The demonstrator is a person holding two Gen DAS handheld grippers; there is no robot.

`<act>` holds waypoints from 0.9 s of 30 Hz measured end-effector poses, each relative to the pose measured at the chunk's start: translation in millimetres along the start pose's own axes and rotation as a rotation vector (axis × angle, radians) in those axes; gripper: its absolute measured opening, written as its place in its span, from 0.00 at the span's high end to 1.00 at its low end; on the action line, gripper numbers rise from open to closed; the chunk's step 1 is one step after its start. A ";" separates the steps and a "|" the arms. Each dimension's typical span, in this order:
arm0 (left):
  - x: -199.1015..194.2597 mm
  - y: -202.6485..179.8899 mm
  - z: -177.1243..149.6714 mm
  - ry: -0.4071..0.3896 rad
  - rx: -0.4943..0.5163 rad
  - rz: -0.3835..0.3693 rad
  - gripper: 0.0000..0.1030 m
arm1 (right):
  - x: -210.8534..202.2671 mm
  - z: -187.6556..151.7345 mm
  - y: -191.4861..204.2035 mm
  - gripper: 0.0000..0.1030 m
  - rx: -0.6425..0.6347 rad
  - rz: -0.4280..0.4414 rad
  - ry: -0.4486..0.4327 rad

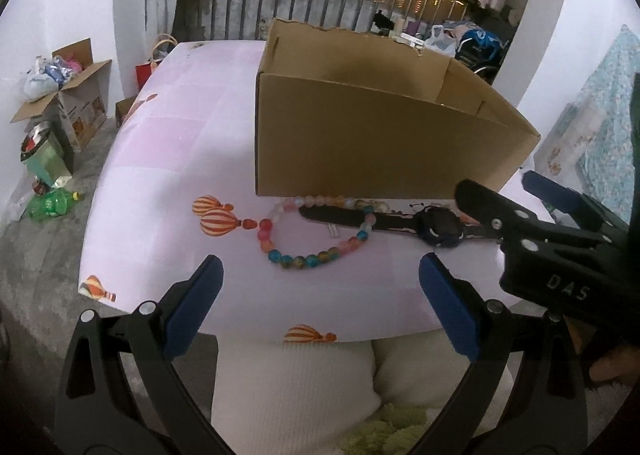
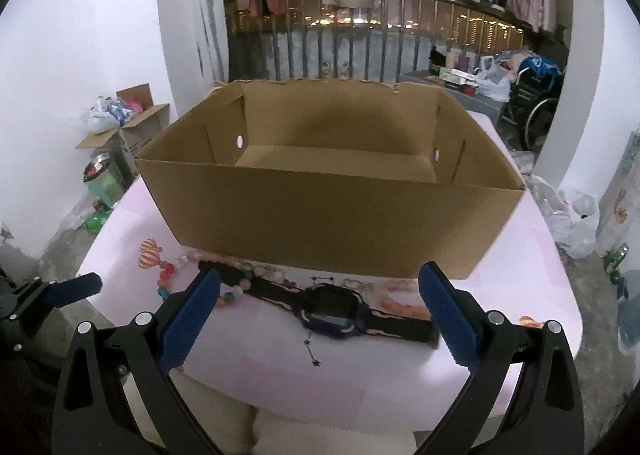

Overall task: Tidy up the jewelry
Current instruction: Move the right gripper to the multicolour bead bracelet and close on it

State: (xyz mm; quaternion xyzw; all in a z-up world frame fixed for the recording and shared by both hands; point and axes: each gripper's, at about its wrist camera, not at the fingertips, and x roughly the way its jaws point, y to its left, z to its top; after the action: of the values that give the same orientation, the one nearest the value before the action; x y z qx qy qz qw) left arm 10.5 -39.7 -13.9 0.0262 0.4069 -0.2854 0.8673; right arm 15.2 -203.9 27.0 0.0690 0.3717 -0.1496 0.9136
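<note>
A multicoloured bead bracelet (image 1: pixel 296 261) lies on the pink balloon-print table (image 1: pixel 180 159), just in front of an open cardboard box (image 1: pixel 360 127). A black watch (image 1: pixel 438 227) lies across the bracelet's right side. My left gripper (image 1: pixel 320 261) hovers open over the near table edge, facing the bracelet. My right gripper (image 2: pixel 320 271) is open too, low over the watch (image 2: pixel 336 311), its fingers astride the strap. The box (image 2: pixel 320 211) looks empty inside. A second, pinkish bead string (image 2: pixel 400 297) lies beside the watch. The right gripper (image 1: pixel 496 183) also shows in the left wrist view.
A thin chain with small stars (image 2: pixel 316 363) lies near the table's front edge. A person's white-clad lap (image 1: pixel 300 383) is below that edge. On the floor to the left stand a carton (image 1: pixel 76 103) and green bottles (image 1: pixel 52 205). A railing and a wheelchair (image 2: pixel 532 111) are behind.
</note>
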 end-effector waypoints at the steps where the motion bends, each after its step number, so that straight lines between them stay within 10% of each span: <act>1: -0.6 0.6 2.5 -0.009 0.004 0.006 0.08 | 1.7 1.8 1.1 0.06 -0.003 0.009 -0.003; 25: 12.5 27.7 15.6 -0.090 0.104 0.148 0.09 | 22.9 -0.7 16.7 0.43 0.018 0.224 0.077; 27: 17.1 27.0 16.7 -0.084 0.116 0.142 0.23 | 29.5 0.7 15.2 0.49 0.023 0.228 0.097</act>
State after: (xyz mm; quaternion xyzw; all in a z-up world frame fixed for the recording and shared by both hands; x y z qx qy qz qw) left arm 44.7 -30.0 -20.1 0.0932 0.3502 -0.2471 0.8987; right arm 40.6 -196.3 7.1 0.1285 0.4034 -0.0455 0.9048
